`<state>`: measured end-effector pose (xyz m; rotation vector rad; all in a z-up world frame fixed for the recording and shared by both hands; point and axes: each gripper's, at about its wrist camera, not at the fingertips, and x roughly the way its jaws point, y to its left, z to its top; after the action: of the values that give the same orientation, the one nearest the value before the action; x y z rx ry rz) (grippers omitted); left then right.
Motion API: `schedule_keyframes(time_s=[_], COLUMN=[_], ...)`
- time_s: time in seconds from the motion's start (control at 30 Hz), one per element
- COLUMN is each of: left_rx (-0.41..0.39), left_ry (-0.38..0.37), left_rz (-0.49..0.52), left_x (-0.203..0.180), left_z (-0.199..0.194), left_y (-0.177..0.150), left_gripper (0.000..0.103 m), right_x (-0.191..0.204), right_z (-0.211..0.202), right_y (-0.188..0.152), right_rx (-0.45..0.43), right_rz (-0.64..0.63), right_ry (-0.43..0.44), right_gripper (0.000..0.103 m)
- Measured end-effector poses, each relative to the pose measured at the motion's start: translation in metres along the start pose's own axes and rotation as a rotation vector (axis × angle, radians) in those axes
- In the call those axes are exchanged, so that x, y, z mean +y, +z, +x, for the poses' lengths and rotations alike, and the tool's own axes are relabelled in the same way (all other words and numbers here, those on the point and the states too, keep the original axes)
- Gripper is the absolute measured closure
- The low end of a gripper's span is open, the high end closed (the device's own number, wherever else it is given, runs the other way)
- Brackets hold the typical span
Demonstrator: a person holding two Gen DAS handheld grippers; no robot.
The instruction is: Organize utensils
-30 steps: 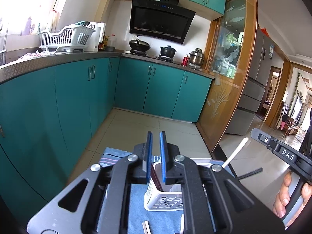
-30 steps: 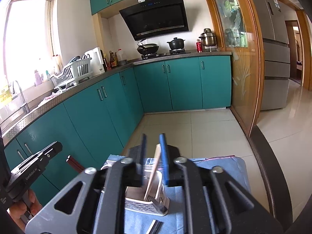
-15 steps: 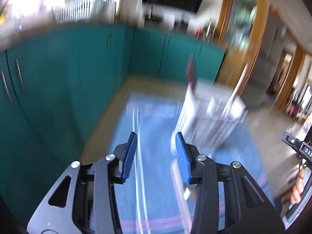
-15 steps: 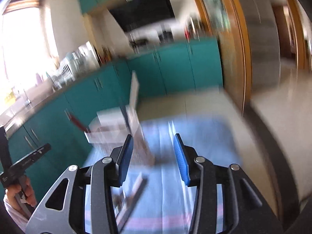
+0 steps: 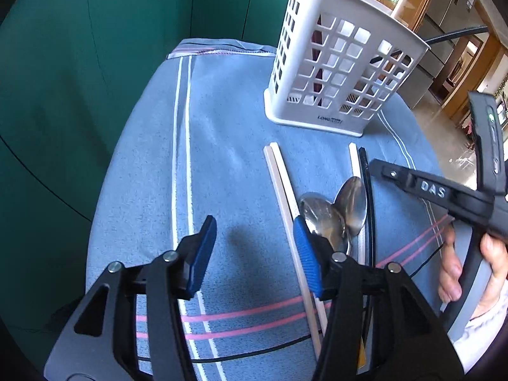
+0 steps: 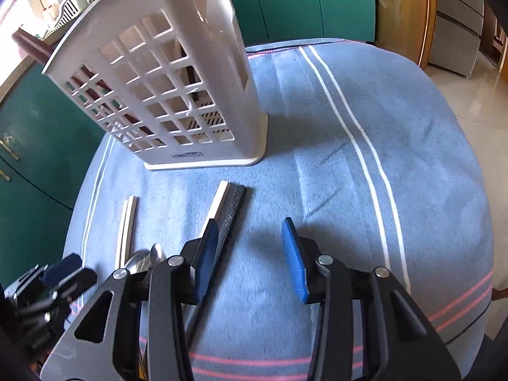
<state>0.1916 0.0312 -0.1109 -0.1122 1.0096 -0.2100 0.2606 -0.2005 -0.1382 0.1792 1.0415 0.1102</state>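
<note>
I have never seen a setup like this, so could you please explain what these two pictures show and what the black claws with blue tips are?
Each claw is a hand-held gripper with a camera on it looking along its fingers. One picture is from the left gripper, the other from the right gripper. A hand holding the right one shows in the left view. Both have just opened their jaws, and nothing is between them. On the blue cloth stands a white basket already holding some utensils. In front of it lie a pale chopstick pair, two spoons, and a white and a black chopstick side by side.
</note>
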Motion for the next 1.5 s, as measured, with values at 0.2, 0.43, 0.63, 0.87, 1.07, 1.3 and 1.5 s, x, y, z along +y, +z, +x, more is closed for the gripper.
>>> schedule_keyframes(time_s=[0.2, 0.43, 0.63, 0.87, 1.07, 1.3, 1.5], left_rx=[0.022, 0.040, 0.036, 0.022, 0.019, 0.025, 0.024], left_ry=[-0.003, 0.071, 0.126, 0.181, 0.191, 0.203, 0.197], left_rz=[0.047, 0.104, 0.099, 0.068, 0.033, 0.032, 0.027], left_x=[-0.013, -0.018, -0.015, -0.001, 0.015, 0.015, 0.021], left_z=[0.004, 0.013, 0.013, 0.012, 0.013, 0.023, 0.026], left_y=[-0.004, -0.007, -0.006, -0.003, 0.002, 0.011, 0.017], left_gripper=[0.048, 0.047, 0.039, 0.040, 0.040, 0.040, 0.040], right_x=[0.009, -0.004, -0.007, 0.018, 0.023, 0.024, 0.023], right_z=[0.004, 0.000, -0.011, 0.002, 0.003, 0.008, 0.009], right_y=[-0.001, -0.006, -0.008, 0.000, 0.002, 0.009, 0.005], right_rx=[0.004, 0.001, -0.019, 0.008, 0.010, 0.037, 0.035], right_rz=[-0.040, -0.010, -0.016, -0.063, -0.092, -0.110, -0.127], right_ry=[-0.042, -0.083, -0.054, -0.096, -0.119, -0.123, -0.150], right_gripper=[0.061, 0.061, 0.061, 0.061, 0.069, 0.071, 0.096])
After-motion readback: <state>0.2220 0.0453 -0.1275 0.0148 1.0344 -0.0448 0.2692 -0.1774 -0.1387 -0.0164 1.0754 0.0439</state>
